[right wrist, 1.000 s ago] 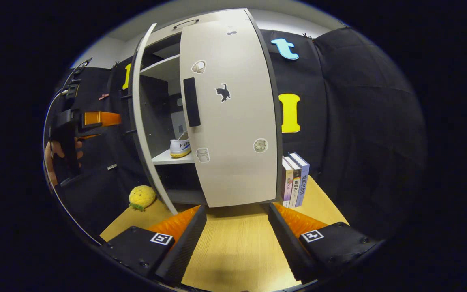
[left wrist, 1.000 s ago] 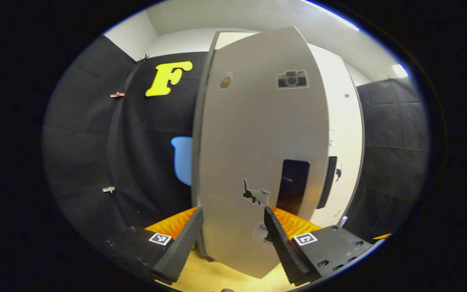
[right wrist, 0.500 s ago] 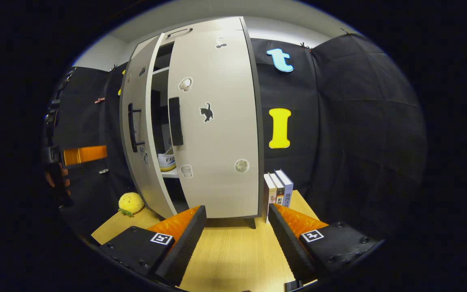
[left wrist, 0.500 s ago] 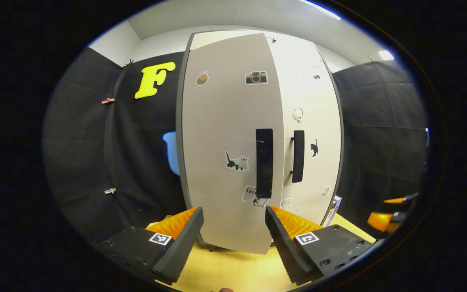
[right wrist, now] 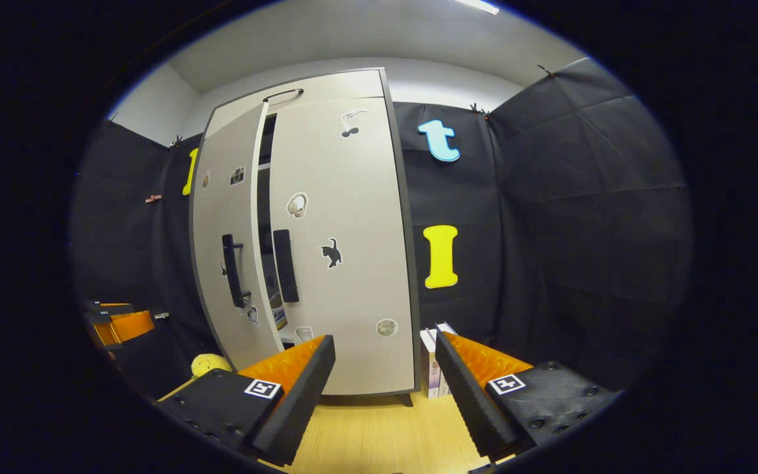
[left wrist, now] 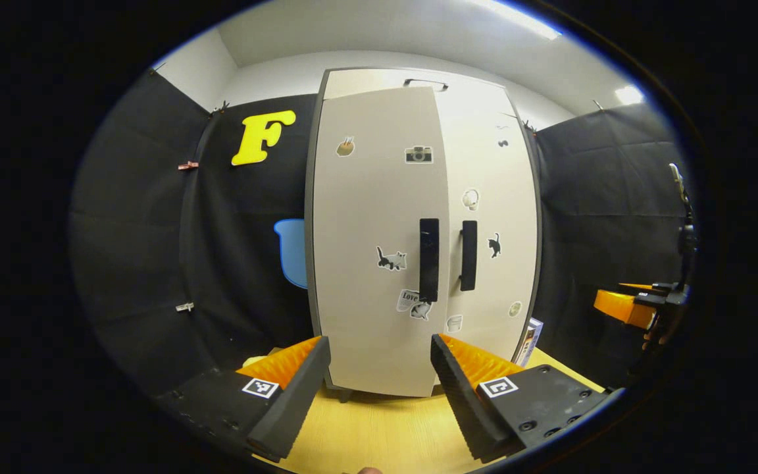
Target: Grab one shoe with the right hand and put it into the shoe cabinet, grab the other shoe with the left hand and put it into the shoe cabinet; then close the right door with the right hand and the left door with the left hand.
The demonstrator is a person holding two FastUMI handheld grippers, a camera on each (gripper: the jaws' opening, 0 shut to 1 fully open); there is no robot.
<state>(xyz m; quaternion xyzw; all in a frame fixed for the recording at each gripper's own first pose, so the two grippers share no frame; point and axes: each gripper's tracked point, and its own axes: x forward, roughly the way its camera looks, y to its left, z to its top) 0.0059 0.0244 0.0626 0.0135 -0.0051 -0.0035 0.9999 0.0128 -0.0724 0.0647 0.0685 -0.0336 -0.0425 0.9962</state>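
On table (right wrist: 379,421): shoe cabinet (left wrist: 379,230) upright | left door (right wrist: 227,263) ajar | both jaws spread

The cabinet (left wrist: 418,230) stands on the table (left wrist: 379,428) at 12 o'clock in the left gripper view, against the booth wall. Its left door (left wrist: 372,250) and right door (left wrist: 491,217) sit side by side, their handles (left wrist: 428,260) flanking the seam. In the right gripper view a narrow gap shows between the doors at 11 o'clock, with a shoe (right wrist: 277,316) inside, behind the gap. Books (right wrist: 430,362) stand on the table just right of the cabinet, at 1 o'clock. A plush toy (right wrist: 208,363) lies left of the cabinet at 9 o'clock.
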